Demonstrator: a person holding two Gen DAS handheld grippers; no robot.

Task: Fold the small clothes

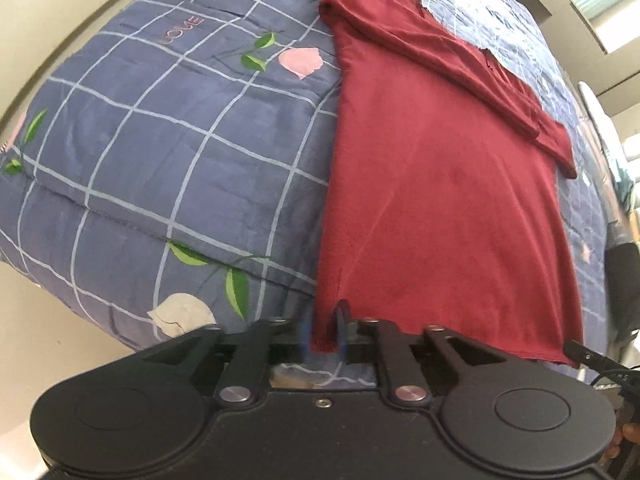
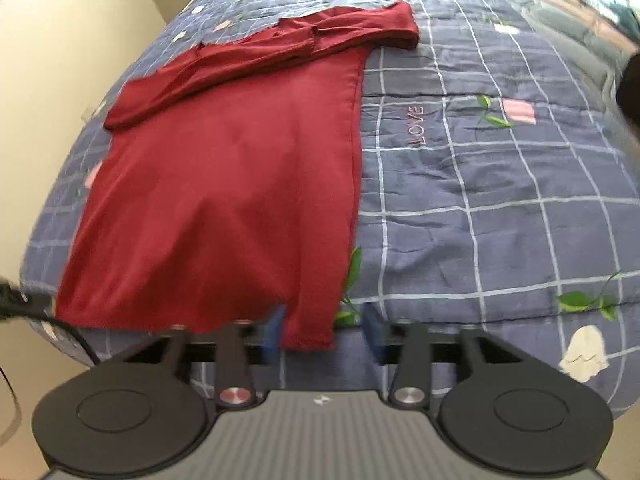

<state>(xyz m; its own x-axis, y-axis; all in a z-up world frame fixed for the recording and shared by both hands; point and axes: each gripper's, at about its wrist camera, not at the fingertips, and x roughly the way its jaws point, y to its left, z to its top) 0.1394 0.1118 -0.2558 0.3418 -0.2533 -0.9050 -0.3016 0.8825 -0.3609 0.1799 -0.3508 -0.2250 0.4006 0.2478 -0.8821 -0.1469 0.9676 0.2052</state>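
The dark red knit shirt [image 1: 436, 184] lies flat on the bed, its body spread smooth and its sleeves folded across the chest near the collar end. In my left wrist view it fills the right half, running from 12 o'clock down to 6 o'clock; in my right wrist view the same shirt [image 2: 224, 184] fills the left half, collar end toward 12 o'clock and hem toward 6 o'clock.

My left hand-held gripper [image 1: 323, 334] is closed down narrow on the hem corner at 6 o'clock, the red edge pinched between its blue-padded fingers [image 1: 342, 330]. My right hand-held gripper [image 2: 322, 334] stands wider apart around the opposite hem corner: that flap of red cloth hangs between the two blue pads [image 2: 273, 332], touching or close to the left one, with a clear gap to the right one, so it is not clamped.

Under the shirt is a blue-grey quilted bed cover [image 1: 160, 152] with a pale grid, green leaves, pink and cream flowers and the stitched word "LOVE" [image 2: 418, 126]. A cream wall [image 2: 60, 40] shows at 10 o'clock in the right view. A black cable [image 2: 24, 308] trails at 8 o'clock.
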